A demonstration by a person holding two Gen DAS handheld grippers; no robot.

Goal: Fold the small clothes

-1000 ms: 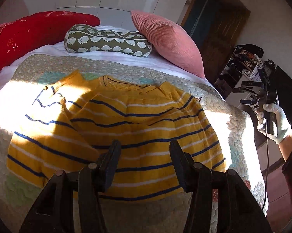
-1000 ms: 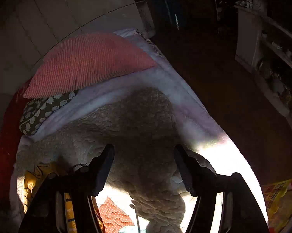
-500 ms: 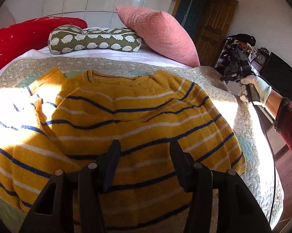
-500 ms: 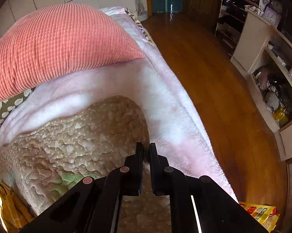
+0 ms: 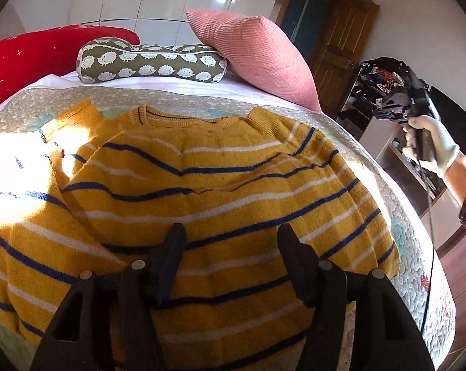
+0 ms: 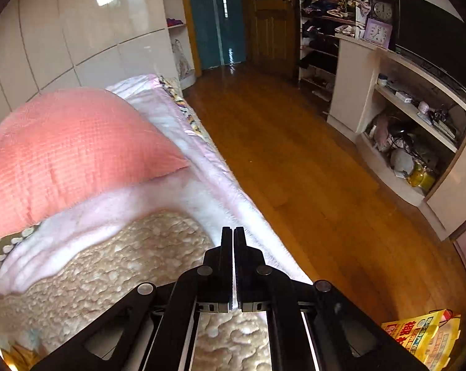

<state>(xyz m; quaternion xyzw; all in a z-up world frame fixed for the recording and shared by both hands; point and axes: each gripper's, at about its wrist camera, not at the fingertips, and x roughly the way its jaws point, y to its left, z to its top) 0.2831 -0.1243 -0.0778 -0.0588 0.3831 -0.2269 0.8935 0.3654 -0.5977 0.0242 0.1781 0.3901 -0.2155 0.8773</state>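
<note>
A small yellow sweater (image 5: 220, 185) with blue and white stripes lies flat on the quilt (image 5: 384, 167), neck toward the pillows, its left sleeve folded across in the sunlight. My left gripper (image 5: 230, 241) hovers over the sweater's lower half; its jaws are opening and nothing is between them. In the left wrist view the right gripper (image 5: 397, 105) is held up off the bed's right side by a white-gloved hand (image 5: 434, 142). In its own view my right gripper (image 6: 233, 241) is shut and empty, above the quilt's edge (image 6: 134, 266), with only a yellow corner of the sweater (image 6: 16, 352) showing.
A pink pillow (image 5: 257, 52), a hedgehog-print bolster (image 5: 149, 63) and a red cushion (image 5: 38, 55) line the head of the bed. Right of the bed are wooden floor (image 6: 295, 160), white shelves (image 6: 397, 117) with clutter, and a yellow box (image 6: 425, 337).
The right gripper shut and swung up and away from the quilt toward the floor and shelves. The left gripper came down closer over the sweater and its jaws widened a little.
</note>
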